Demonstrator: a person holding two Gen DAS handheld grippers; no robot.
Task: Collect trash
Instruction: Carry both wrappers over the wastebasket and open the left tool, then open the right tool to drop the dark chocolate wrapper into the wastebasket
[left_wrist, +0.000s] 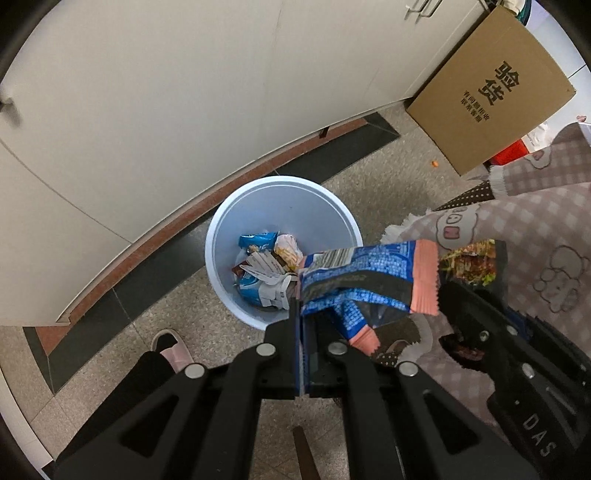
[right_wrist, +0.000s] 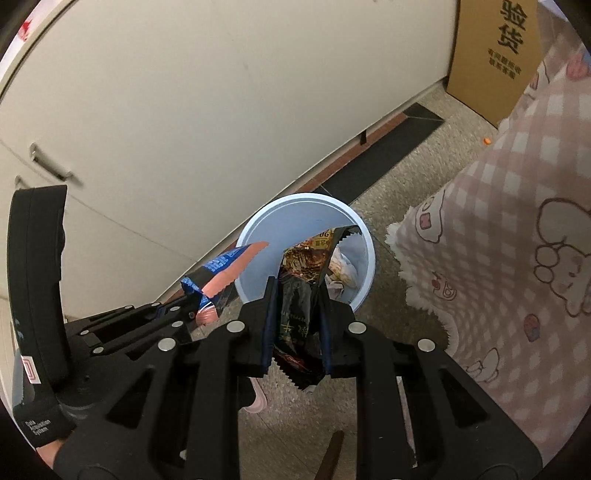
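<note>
Your left gripper (left_wrist: 302, 314) was closed tight on a blue snack wrapper with pink crimped ends (left_wrist: 364, 280); the wrapper stuck out to the right of the jaws, above the near rim of the pale blue trash bin (left_wrist: 218, 236). The gripper pointed steeply down at the floor, with the bin just beyond its fingertips. One slippered foot (left_wrist: 171, 349) showed on the tiles at the near left.

The bin stood on the floor against the white cabinet (left_wrist: 147, 92), and it already held several crumpled wrappers (left_wrist: 266, 269), too tangled to count.

Your right gripper (right_wrist: 297, 295) was clamped on a dark brown-and-gold snack packet (right_wrist: 299, 306), its jaws only a little apart with the packet squeezed between them. The packet's top reached over the bin's near rim (right_wrist: 255, 295). This gripper also tilted steeply downward. To its right hung a pink checked cloth with cartoon animals (right_wrist: 517, 221), and one cardboard box (right_wrist: 491, 62) leaned at the far right.
</note>
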